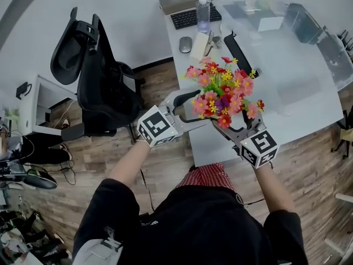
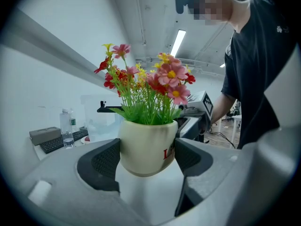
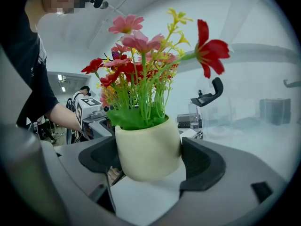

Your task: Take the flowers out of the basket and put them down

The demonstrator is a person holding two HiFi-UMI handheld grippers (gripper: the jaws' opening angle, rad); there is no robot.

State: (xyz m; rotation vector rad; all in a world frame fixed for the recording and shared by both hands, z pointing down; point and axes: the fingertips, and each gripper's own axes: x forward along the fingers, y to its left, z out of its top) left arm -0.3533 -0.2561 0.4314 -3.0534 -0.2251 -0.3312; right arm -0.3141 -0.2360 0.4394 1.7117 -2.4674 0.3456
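1. My left claw (image 2: 146, 160) is closed on a cream pot (image 2: 141, 140). Its two dark pads press the pot's sides.
2. My right claw (image 3: 148, 158) pinches the same pot from the opposite side, its pads also tight against the pot's walls.
3. The flowers (image 1: 223, 90) stand upright in the pot: pink, red and yellow blooms on green stems.
4. From above, the bunch hides the pot and sits between my two claws, over the near edge of the white table (image 1: 309, 93).
5. Red lettering shows on the pot, partly covered by one pad of my left claw.
6. At the table's far end lie a keyboard (image 1: 193, 16) and a water bottle (image 1: 203, 14).
7. A black office chair (image 1: 94, 76) stands to the left on the wooden floor (image 1: 309, 175).
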